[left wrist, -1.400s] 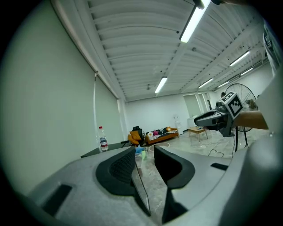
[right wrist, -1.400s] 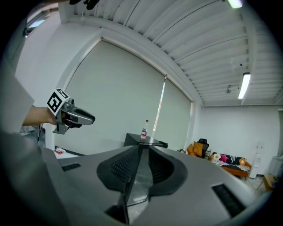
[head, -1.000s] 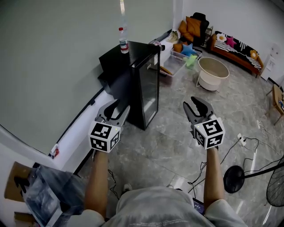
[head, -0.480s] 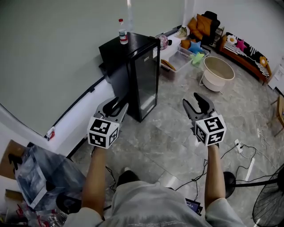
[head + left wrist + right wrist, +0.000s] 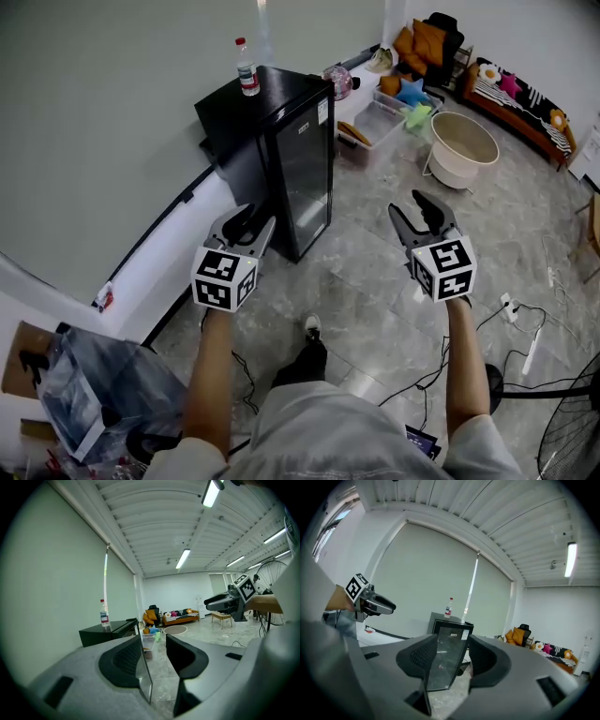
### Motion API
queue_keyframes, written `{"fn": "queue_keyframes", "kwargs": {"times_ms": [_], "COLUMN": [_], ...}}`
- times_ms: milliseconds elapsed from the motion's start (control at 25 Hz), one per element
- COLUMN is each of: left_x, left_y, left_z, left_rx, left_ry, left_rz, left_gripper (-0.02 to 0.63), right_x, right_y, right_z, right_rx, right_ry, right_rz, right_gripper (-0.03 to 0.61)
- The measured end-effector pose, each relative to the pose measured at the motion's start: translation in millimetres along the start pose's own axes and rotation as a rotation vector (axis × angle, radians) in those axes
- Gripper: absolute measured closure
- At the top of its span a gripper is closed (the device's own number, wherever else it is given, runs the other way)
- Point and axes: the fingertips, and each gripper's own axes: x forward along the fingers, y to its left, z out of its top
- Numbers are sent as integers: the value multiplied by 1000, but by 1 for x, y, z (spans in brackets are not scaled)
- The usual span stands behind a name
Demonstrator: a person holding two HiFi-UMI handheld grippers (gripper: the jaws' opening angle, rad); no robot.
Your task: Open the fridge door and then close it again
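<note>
A small black fridge (image 5: 302, 178) with a glass door stands against the left wall, its door shut. A water bottle (image 5: 246, 67) stands on top of it. My left gripper (image 5: 246, 223) hangs open just in front of the fridge's near corner, apart from it. My right gripper (image 5: 422, 211) is open over the floor to the right of the door; its jaws have just been opening and nothing is between them. In the left gripper view the jaws (image 5: 154, 651) are empty, with the fridge (image 5: 110, 632) beyond. In the right gripper view the glass door (image 5: 452, 639) shows past the empty jaws (image 5: 447, 656).
A white tub (image 5: 461, 148), a clear plastic bin (image 5: 375, 122) and a sofa (image 5: 511, 94) with cushions lie beyond the fridge. Cables and a power strip (image 5: 511, 305) run on the floor at right near a fan (image 5: 572, 431). A plastic bag (image 5: 94, 394) sits at bottom left.
The person has stepped toward the fridge, which now shows larger and nearer both grippers. The right gripper's jaws stand wider than a second ago.
</note>
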Motion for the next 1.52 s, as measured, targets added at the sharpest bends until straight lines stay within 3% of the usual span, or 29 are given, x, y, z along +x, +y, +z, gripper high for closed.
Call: {"fn": "queue_keyframes", "kwargs": {"times_ms": [400, 760, 1000, 1200, 1360, 1520], "left_x": [121, 172, 196, 208, 211, 213], "left_y": [124, 216, 242, 246, 241, 238], "left_z": [-22, -55, -79, -102, -120, -142], "left_rx": [-41, -107, -153, -214, -294, -335], "left_ry": [39, 73, 89, 90, 75, 113], "left_rz": [28, 44, 22, -6, -35, -12], "left_gripper": [470, 469, 469, 469, 469, 469], "right_x": [171, 301, 355, 389, 414, 435], "right_y": [-32, -32, -20, 4, 26, 48], "right_z": [33, 77, 92, 95, 86, 67], "right_rx": [36, 72, 50, -61, -88, -219], "right_ry": [-9, -3, 9, 34, 70, 138], "right_rz": [73, 99, 136, 233, 349, 476], "right_gripper": [403, 438, 443, 443, 413, 365]}}
